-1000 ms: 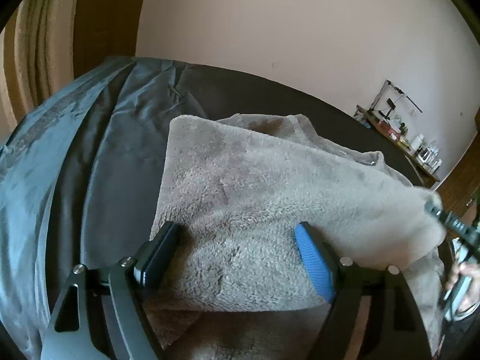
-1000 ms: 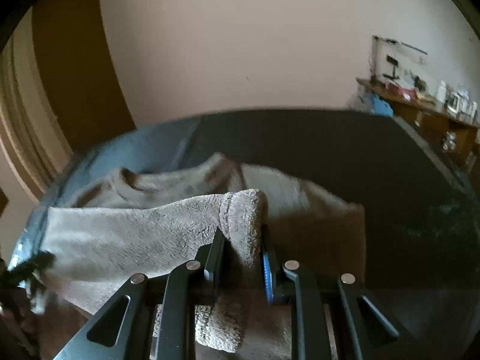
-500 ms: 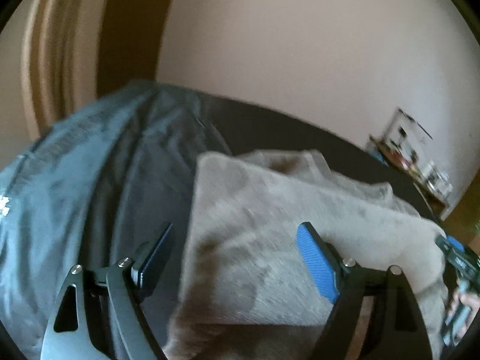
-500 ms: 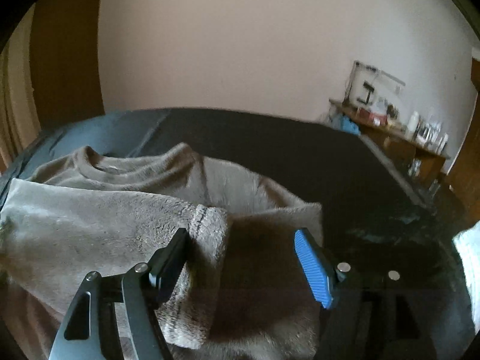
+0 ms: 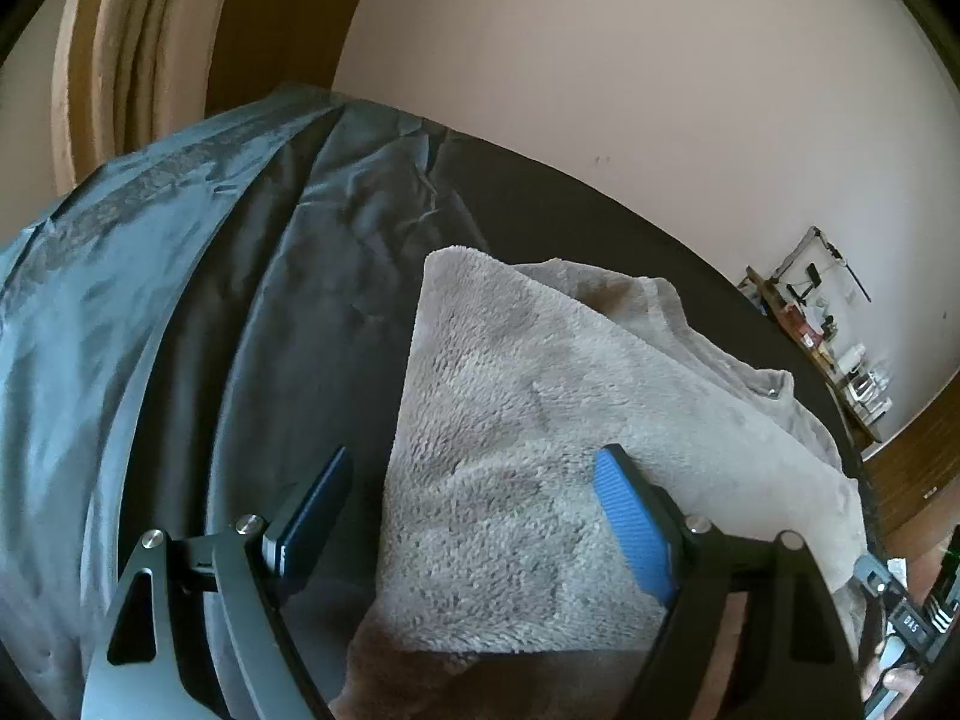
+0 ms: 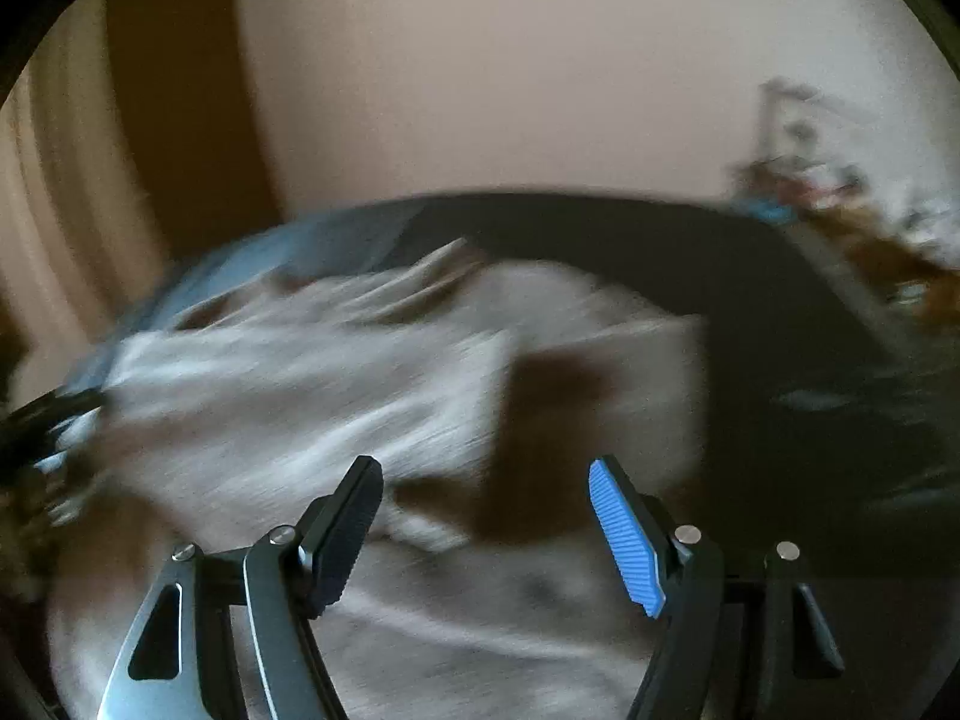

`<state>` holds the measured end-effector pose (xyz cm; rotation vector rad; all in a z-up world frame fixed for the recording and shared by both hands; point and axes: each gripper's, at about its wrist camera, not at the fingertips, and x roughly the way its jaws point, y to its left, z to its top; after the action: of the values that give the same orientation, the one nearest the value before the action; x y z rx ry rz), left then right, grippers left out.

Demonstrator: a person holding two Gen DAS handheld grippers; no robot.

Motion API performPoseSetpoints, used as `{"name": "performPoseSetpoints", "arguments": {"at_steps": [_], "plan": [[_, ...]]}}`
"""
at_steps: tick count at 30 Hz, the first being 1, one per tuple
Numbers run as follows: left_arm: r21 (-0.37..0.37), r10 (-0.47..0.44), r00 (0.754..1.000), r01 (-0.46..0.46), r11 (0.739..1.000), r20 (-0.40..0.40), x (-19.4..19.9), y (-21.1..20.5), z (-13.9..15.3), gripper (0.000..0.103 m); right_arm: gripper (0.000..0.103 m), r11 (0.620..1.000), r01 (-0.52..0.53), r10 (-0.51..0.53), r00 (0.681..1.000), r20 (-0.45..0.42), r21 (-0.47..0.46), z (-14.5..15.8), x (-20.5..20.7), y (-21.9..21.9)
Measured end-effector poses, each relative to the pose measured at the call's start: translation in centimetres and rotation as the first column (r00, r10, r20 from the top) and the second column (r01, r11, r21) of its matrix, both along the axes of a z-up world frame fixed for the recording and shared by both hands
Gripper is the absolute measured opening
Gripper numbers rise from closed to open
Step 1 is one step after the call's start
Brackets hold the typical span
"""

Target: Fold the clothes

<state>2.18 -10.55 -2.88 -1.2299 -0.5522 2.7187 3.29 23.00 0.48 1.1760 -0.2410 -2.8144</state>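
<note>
A fuzzy grey sweater (image 5: 540,420) lies on a dark bed, with one part folded over the rest. My left gripper (image 5: 474,510) is open and empty, its jaws wide apart above the folded layer's left edge. My right gripper (image 6: 486,516) is open and empty over the sweater (image 6: 336,396), which is blurred by motion in that view. The right gripper's tip also shows at the lower right edge of the left wrist view (image 5: 900,612).
A dark sheet (image 5: 336,312) and a blue-grey cover (image 5: 108,312) lie over the bed (image 6: 780,312). A pale wall stands behind. A cluttered wooden shelf (image 5: 828,324) is at the far right. A brown door frame (image 5: 132,48) is at the left.
My right gripper has let go of the sweater's folded edge, opened wide and is moving fast. My left gripper stays open and has drawn back and left from the fold.
</note>
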Motion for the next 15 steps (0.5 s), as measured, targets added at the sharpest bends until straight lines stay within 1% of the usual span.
{"name": "performPoseSetpoints", "arguments": {"at_steps": [1, 2, 4, 6, 9, 11, 13, 14, 15], "plan": [[-0.008, -0.003, 1.0, 0.003, 1.0, 0.001, 0.0, 0.1, 0.0, 0.085, 0.073, 0.999, -0.012, 0.013, 1.0, 0.021, -0.037, -0.4, -0.4, -0.3], [-0.018, -0.004, 1.0, 0.004, 1.0, 0.002, 0.0, 0.3, 0.0, 0.085, 0.073, 0.999, -0.01, 0.011, 0.999, 0.036, -0.047, -0.8, -0.9, -0.6], [-0.049, -0.002, 1.0, 0.002, 0.999, 0.014, -0.1, 0.5, -0.2, 0.085, 0.071, 1.0, 0.003, -0.001, 0.998, 0.055, -0.023, -1.4, -1.9, -1.1], [-0.064, 0.001, 1.0, 0.001, 0.998, 0.024, -0.2, 0.6, -0.4, 0.085, 0.069, 0.999, 0.019, -0.022, 0.998, 0.059, 0.048, -1.7, -2.3, -1.6], [-0.097, 0.009, 1.0, -0.007, 0.995, 0.023, -0.2, 0.7, -0.4, 0.086, 0.069, 0.983, 0.049, -0.059, 0.997, 0.051, 0.179, -1.8, -2.6, -2.5], [-0.103, 0.016, 1.0, -0.016, 0.995, -0.006, 0.3, 0.6, 0.0, 0.086, 0.07, 0.967, 0.074, -0.087, 0.995, 0.044, 0.244, -1.7, -2.6, -2.4], [-0.11, 0.024, 0.999, -0.029, 0.994, -0.048, 0.9, 0.4, 0.5, 0.086, 0.071, 0.955, 0.101, -0.113, 0.993, 0.029, 0.279, -1.3, -2.2, -2.1], [-0.118, 0.023, 0.993, -0.037, 0.992, -0.117, 1.9, 0.2, 1.3, 0.086, 0.071, 0.946, 0.12, -0.129, 0.992, 0.008, 0.302, -0.9, -1.8, -2.2], [-0.127, -0.002, 0.981, -0.023, 0.992, -0.196, 2.8, 0.7, 2.1, 0.086, 0.071, 0.937, 0.135, -0.138, 0.99, -0.015, 0.321, -0.5, -1.5, -2.4]]}}
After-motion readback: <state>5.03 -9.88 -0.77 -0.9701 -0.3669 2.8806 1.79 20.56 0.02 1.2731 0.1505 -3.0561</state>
